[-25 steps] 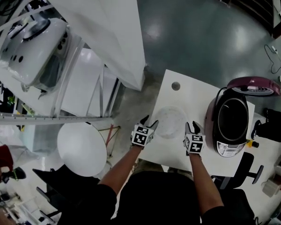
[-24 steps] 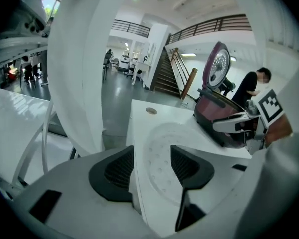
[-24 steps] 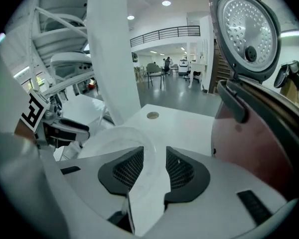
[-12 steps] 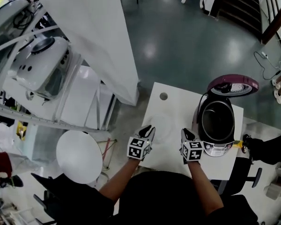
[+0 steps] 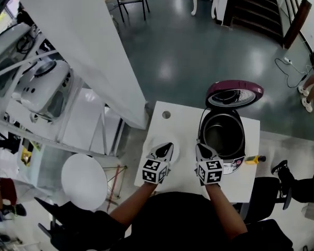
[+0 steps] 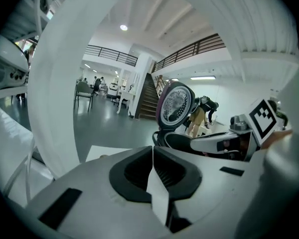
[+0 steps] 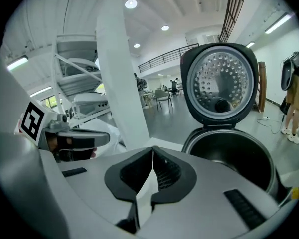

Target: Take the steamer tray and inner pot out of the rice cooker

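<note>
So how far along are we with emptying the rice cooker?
Done: the steamer tray lies on the table, out of the rice cooker. In hand: nothing; the left gripper and right gripper have just closed empty. Left: the inner pot sits in the open cooker.

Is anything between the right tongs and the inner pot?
Nothing visible. The lid stands open behind the pot, whose mouth is uncovered; the right tongs, just closed on nothing, hang left of it.

I'm in a big lab/demo hall, not a home: shiny floor (image 5: 199, 56) top centre, stairs (image 5: 254, 7) upper rt, balcony rail (image 6: 112, 54), white machines (image 5: 42, 85) upper left.
</note>
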`<state>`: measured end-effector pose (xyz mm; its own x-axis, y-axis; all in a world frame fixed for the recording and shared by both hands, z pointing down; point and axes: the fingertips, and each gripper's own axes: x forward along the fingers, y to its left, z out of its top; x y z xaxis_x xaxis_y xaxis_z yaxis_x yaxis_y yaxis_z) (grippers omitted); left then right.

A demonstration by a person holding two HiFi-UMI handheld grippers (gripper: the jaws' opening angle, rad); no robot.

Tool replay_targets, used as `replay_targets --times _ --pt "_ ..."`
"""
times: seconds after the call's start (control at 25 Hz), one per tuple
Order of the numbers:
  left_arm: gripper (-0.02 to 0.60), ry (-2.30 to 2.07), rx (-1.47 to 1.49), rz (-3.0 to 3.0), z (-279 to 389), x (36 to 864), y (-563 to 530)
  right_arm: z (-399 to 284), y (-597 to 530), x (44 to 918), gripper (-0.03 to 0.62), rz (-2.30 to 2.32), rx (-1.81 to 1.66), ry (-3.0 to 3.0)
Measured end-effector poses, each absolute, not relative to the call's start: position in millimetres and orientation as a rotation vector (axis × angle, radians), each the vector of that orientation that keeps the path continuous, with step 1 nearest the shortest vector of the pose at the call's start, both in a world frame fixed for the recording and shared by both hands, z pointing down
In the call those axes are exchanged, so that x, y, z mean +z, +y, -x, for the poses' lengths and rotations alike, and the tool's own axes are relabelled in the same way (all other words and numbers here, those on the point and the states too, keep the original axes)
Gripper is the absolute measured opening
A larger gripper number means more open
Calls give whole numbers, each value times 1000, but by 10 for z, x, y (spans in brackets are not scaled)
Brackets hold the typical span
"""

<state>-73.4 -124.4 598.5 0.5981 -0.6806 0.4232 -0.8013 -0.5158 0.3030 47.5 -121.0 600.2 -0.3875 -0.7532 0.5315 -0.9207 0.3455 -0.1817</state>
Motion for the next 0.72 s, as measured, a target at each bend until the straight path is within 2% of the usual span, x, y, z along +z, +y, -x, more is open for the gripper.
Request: replay_targets --times 0.4,0.72 --pt "11 -1154 373 -2414 -376 5768 -1253 -1773 -1093 5726 5 -1620 657 -2268" --pt "11 -1262 408 -2359 -797 5847 -1365 -2705 -1147 5723 6 -1669 669 -2238"
